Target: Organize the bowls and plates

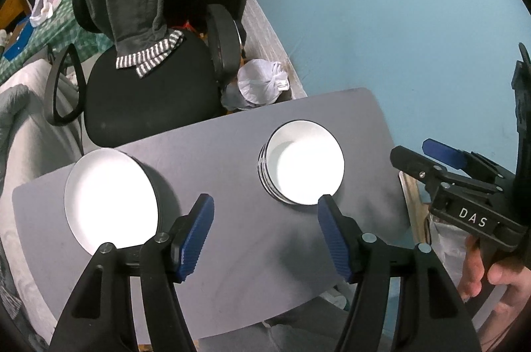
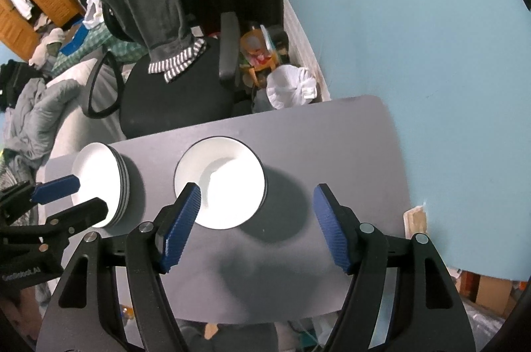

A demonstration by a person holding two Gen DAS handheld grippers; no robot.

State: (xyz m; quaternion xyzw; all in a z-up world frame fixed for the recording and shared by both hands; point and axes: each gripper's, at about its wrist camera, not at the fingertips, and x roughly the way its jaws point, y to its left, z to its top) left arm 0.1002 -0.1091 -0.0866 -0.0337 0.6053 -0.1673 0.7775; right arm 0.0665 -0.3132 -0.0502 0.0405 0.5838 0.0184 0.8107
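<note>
A light blue wall [image 1: 381, 20] stands behind a small grey table [image 1: 232, 239]. On the table sit two stacks of white dishes with dark rims, well apart: one stack of bowls [image 1: 111, 202] at the left edge and one stack [image 2: 220, 181] nearer the middle (both look tidy). The left claw [image 1: 265, 239] is spread wide and holds nothing. The right claw [image 2: 257, 227] is also spread and empty, above the table.

White letters "DAS" stand on the right hand-held gripper [image 1: 431, 163] — a faint, unreadable mark on the left hand-held gripper [image 2: 79, 196].
</note>
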